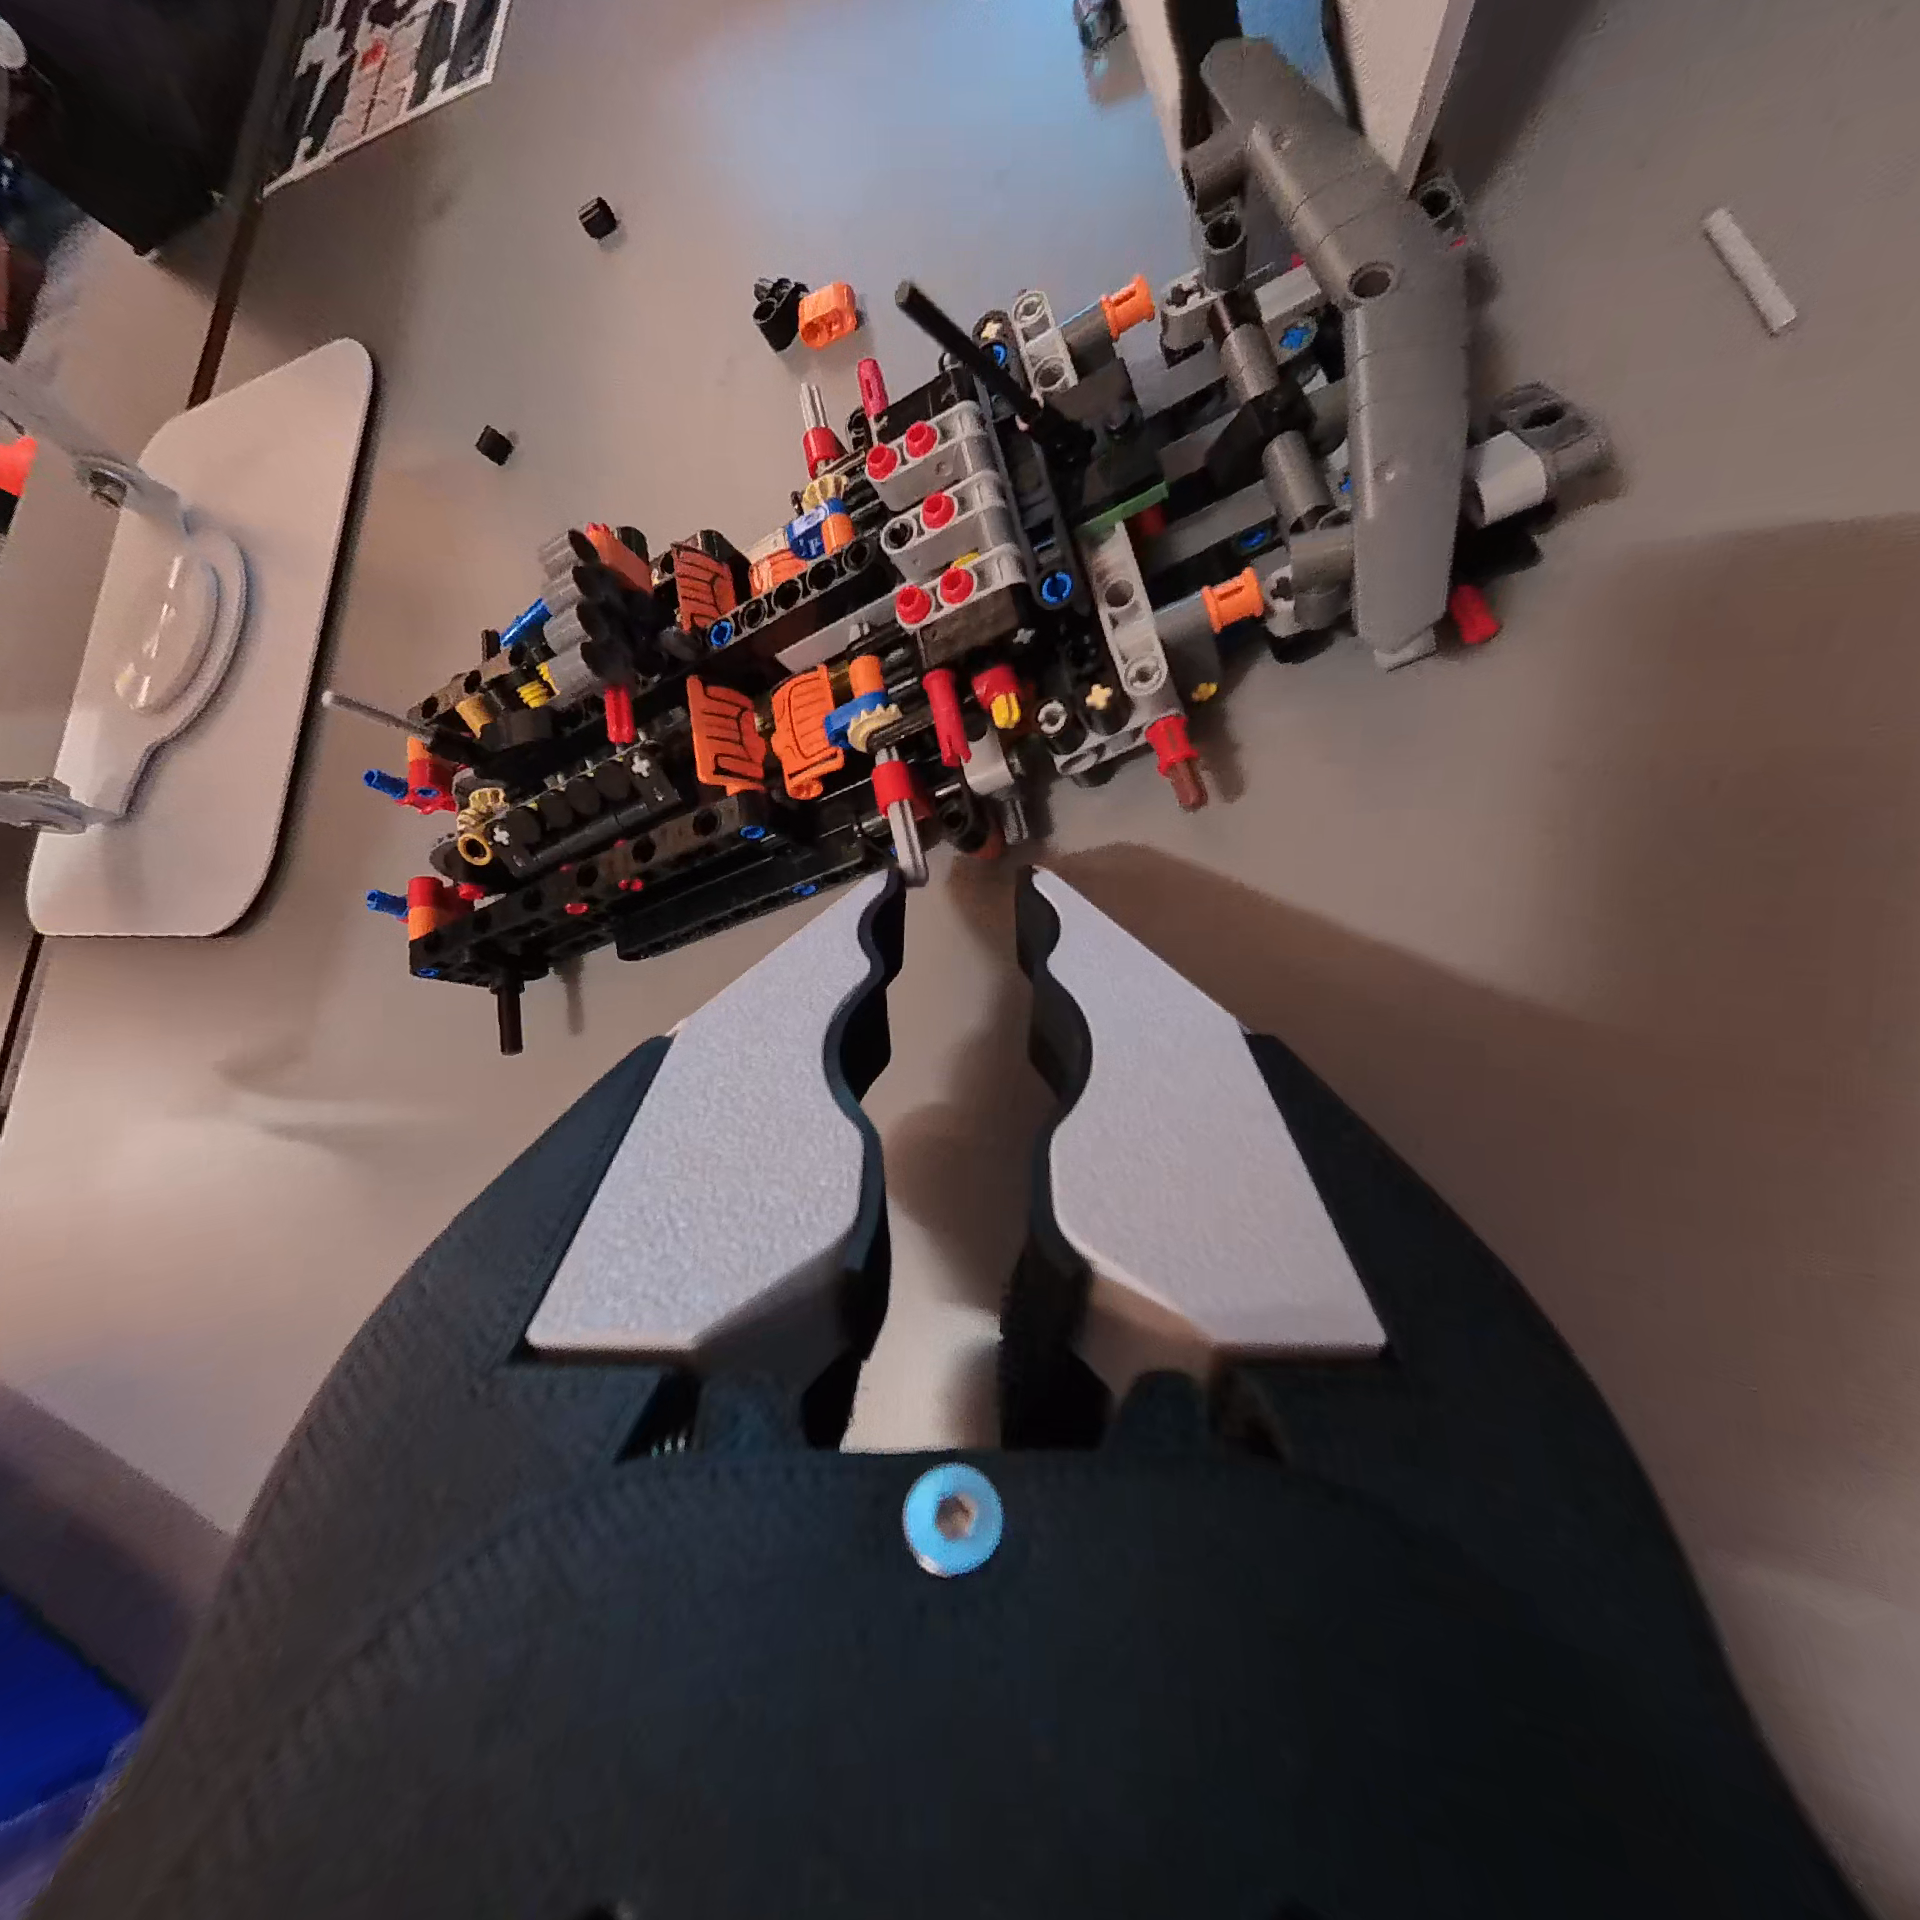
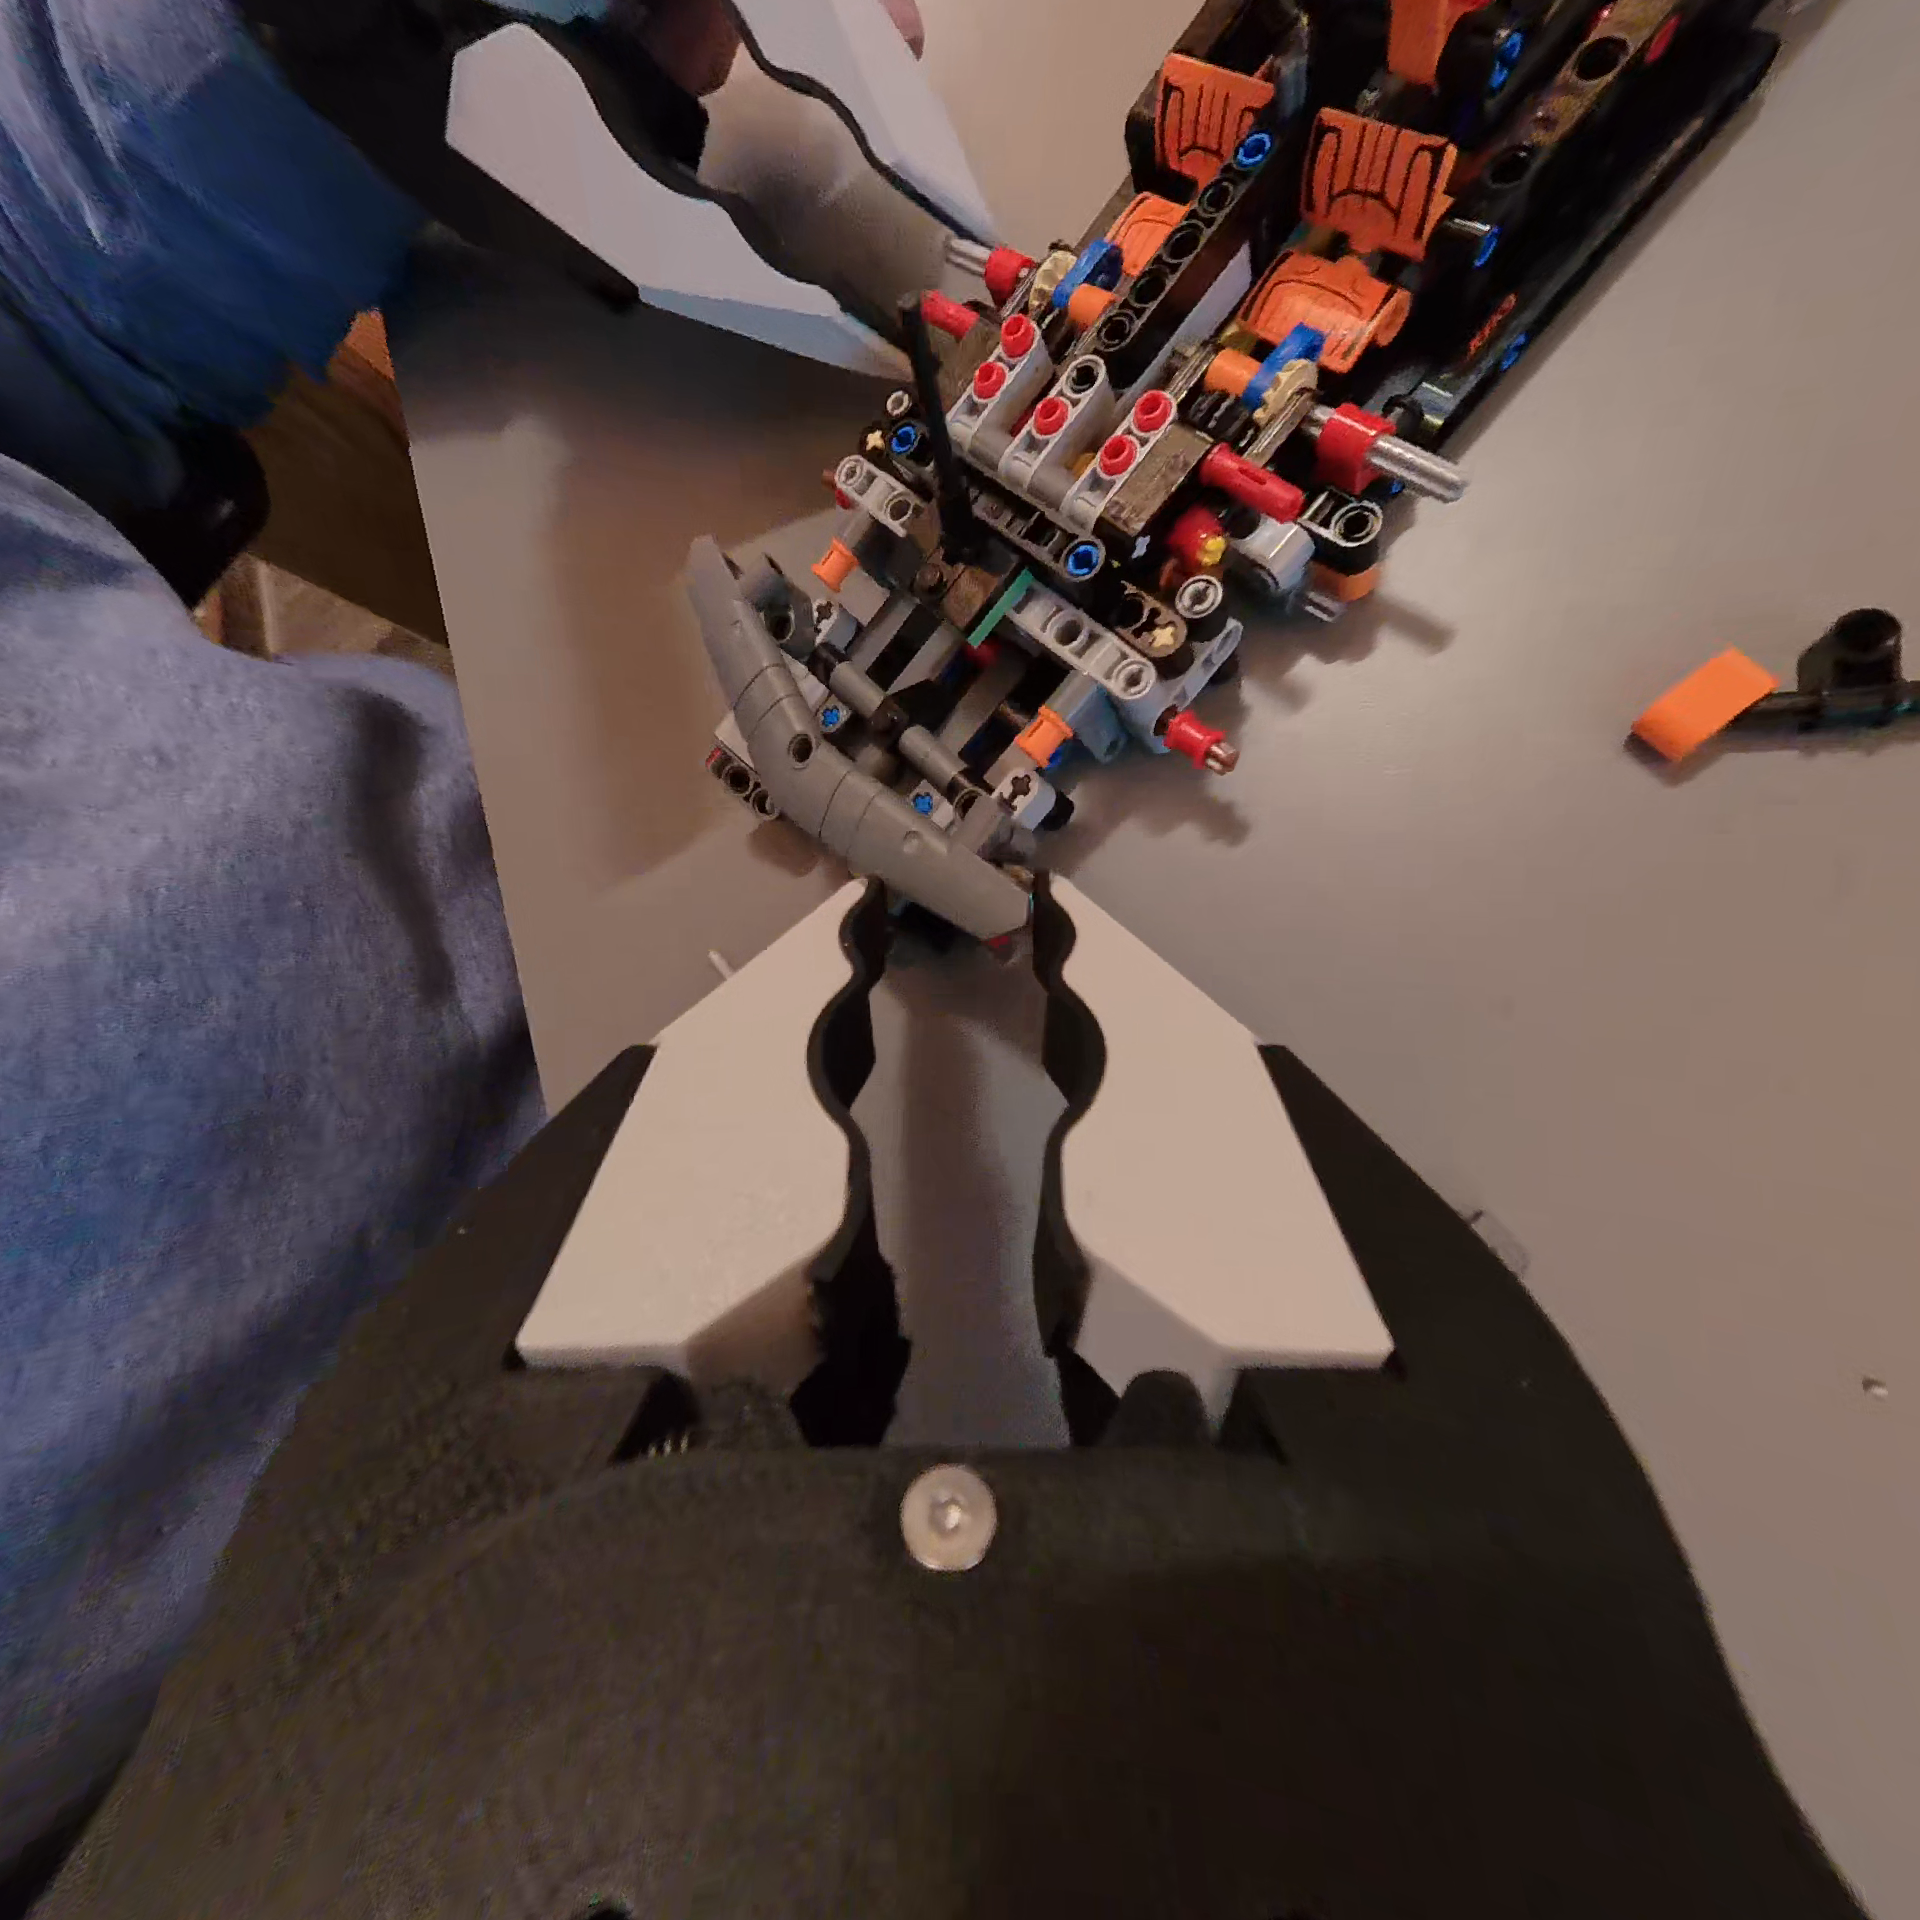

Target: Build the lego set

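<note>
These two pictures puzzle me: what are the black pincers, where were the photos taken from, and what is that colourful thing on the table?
No robot here: a person holds a two-finger gripper in each hand, each carrying a camera looking along its fingers. One picture is the left gripper, open, tips just short of a half-built lego model. The other is the right gripper, whose fingers flank the model's grey curved end; a firm hold can't be confirmed. The model sits on a grey table, with loose pieces nearby, such as an orange piece.

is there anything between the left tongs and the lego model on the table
Nothing visible. The left tongs sit open right at the near edge of the black, grey and orange lego model, with only bare grey table between.
</note>
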`<action>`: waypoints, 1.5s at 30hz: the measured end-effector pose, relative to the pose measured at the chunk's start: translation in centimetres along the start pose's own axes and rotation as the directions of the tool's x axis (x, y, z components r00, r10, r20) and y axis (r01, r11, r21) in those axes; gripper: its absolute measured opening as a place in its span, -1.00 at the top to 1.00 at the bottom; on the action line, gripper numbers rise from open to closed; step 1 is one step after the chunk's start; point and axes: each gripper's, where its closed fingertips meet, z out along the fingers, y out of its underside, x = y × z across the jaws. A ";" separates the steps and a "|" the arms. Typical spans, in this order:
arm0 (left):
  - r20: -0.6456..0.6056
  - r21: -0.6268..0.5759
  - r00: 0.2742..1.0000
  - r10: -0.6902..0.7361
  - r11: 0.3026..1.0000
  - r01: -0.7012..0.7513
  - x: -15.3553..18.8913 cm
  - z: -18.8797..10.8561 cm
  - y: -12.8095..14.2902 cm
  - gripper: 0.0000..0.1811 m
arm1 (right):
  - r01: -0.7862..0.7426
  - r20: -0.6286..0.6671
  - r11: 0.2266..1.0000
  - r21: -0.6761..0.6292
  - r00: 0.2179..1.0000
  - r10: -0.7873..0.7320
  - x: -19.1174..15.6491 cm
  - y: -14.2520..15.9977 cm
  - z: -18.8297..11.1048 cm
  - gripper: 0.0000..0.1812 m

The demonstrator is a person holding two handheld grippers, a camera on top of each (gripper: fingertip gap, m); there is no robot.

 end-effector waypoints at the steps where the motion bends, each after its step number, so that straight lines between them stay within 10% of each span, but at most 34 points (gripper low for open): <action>1: 0.003 -0.007 1.000 -0.001 1.000 0.001 -0.1 0.1 0.1 0.78 | -0.011 0.009 1.000 0.002 1.000 0.011 0.0 -0.2 0.1 0.71; 13: 0.183 0.022 0.983 -0.020 1.000 0.016 -8.2 -5.6 -1.1 0.74 | 0.017 -0.075 0.998 0.054 0.997 -0.013 1.1 -1.6 -4.3 0.46; 23: 0.564 0.134 0.822 0.077 0.974 -0.183 -26.1 -5.2 -13.8 0.76 | 0.453 -0.586 0.876 0.166 0.760 -0.282 11.0 -19.3 -17.9 0.06; 34: 0.640 0.236 0.753 -0.152 0.972 -0.004 -33.8 -3.2 -8.6 0.95 | 0.599 -0.793 0.801 0.005 0.490 -0.362 25.9 -36.6 -24.1 -0.25; 45: 0.591 0.329 0.775 -0.225 0.944 0.024 -34.2 -3.9 -6.8 0.99 | 0.574 -0.788 0.819 -0.017 0.496 -0.365 30.6 -38.9 -23.7 0.08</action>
